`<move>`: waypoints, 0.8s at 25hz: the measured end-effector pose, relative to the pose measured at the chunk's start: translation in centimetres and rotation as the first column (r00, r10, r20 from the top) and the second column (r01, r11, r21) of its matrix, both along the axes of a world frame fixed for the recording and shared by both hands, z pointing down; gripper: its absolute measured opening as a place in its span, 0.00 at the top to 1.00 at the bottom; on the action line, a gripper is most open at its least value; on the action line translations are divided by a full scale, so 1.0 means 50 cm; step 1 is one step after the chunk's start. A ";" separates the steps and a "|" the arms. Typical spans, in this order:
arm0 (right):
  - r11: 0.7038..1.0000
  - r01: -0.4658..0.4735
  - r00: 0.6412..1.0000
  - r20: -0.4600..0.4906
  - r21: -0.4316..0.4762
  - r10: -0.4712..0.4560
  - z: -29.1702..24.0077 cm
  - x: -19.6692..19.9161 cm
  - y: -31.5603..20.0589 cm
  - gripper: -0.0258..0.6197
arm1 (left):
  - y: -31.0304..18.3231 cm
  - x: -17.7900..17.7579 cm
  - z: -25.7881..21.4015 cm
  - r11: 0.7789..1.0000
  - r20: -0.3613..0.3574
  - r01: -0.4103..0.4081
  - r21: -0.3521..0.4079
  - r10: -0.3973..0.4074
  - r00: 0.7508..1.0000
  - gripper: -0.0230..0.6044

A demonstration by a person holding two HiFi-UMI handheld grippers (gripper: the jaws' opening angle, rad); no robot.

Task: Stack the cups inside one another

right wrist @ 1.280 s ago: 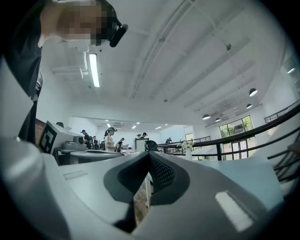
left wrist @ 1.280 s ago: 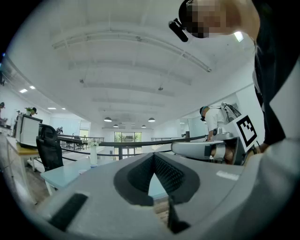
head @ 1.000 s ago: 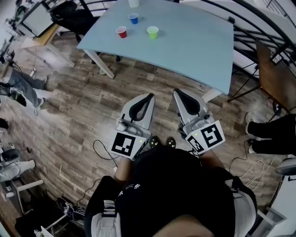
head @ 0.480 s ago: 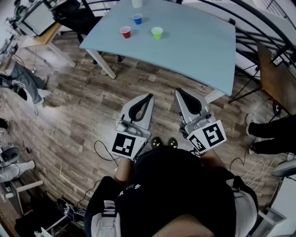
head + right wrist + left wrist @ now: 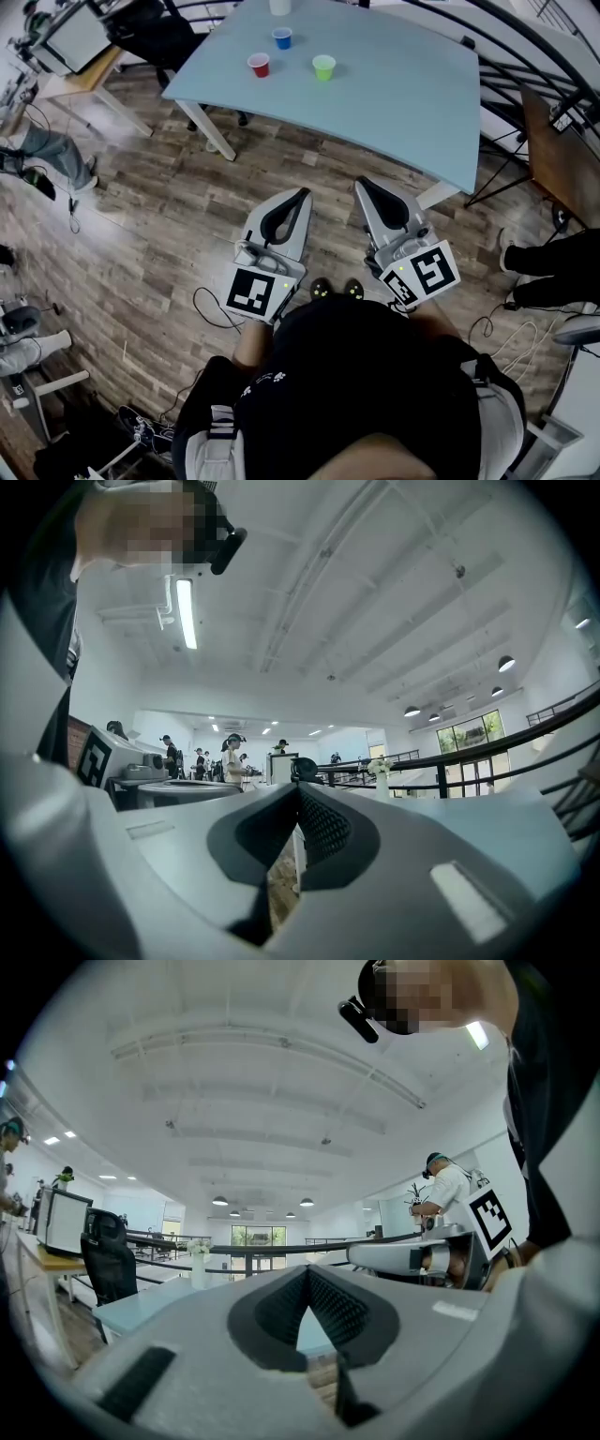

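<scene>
Head view: red cup (image 5: pixel 259 64), blue cup (image 5: pixel 282 37) & green cup (image 5: pixel 324 67) are standing apart, unstacked, on the light-blue worktop (image 5: pixel 394 103), well ahead of left hand-held gripper (image 5: pixel 305 195) & right hand-held gripper (image 5: pixel 360 185), both hovering over wood floor (image 5: pixel 169 234). Left gripper view: jaws are sitting clenched, tips meeting, nothing btwn. Right gripper view: jaws likewise clenched, gripping nothing.
</scene>
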State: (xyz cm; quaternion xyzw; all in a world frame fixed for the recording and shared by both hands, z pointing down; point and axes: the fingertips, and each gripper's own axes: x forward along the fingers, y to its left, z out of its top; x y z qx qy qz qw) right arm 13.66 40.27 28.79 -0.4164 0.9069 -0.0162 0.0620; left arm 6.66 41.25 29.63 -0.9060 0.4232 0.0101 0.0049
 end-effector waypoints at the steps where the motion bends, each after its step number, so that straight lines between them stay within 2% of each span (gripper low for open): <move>1: 1.000 -0.003 1.000 -0.002 0.000 0.003 0.000 -0.005 -0.001 0.94 | -0.002 -0.006 0.000 1.000 -0.004 0.001 0.000 -0.001 1.000 0.97; 13: 0.999 -0.036 0.999 -0.011 -0.002 0.036 0.003 -0.056 -0.013 0.94 | -0.019 -0.073 0.007 1.000 -0.018 -0.003 -0.004 0.003 1.000 0.97; 20: 0.999 -0.051 0.999 -0.012 -0.013 0.051 0.015 -0.054 -0.025 0.94 | -0.027 -0.086 0.023 1.000 -0.027 0.006 -0.021 -0.006 1.000 0.97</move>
